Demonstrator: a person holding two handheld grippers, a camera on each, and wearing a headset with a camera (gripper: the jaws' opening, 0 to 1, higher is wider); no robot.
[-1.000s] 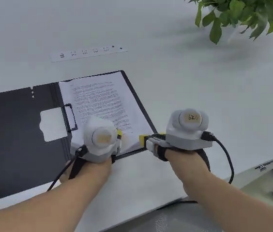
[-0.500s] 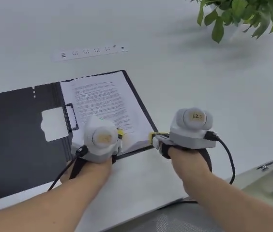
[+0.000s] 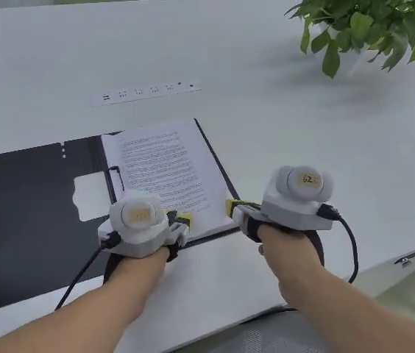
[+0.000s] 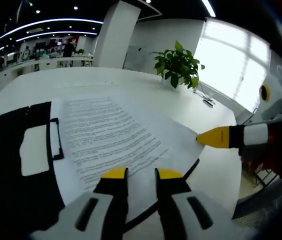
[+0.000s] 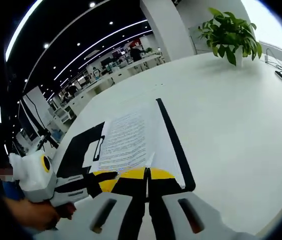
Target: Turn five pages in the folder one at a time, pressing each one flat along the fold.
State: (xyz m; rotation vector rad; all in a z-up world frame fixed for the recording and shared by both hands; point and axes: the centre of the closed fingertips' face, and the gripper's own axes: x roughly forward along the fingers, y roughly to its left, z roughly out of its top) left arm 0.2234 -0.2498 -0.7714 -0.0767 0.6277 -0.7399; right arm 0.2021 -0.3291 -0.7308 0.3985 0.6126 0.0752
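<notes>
The folder lies open on the white table, its black left cover (image 3: 23, 213) bare and a printed page (image 3: 160, 165) on the right half. My right gripper (image 3: 232, 209) is at the page's lower right corner, jaws together, and the top sheet's corner (image 5: 152, 156) runs into the seam between them. Its yellow tip (image 4: 213, 136) touches the page edge. My left gripper (image 3: 180, 220) hovers over the page's bottom edge. Its jaws (image 4: 141, 173) stand a narrow gap apart with nothing between them.
A white power strip (image 3: 145, 92) lies behind the folder. A potted plant (image 3: 362, 26) stands at the far right. A black clip (image 4: 55, 140) and a white label (image 3: 93, 195) sit at the folder's spine. The table's front edge is just under my hands.
The view has shifted. My right gripper has edged slightly right along the folder's lower corner; the left one stays at the page's bottom edge.
</notes>
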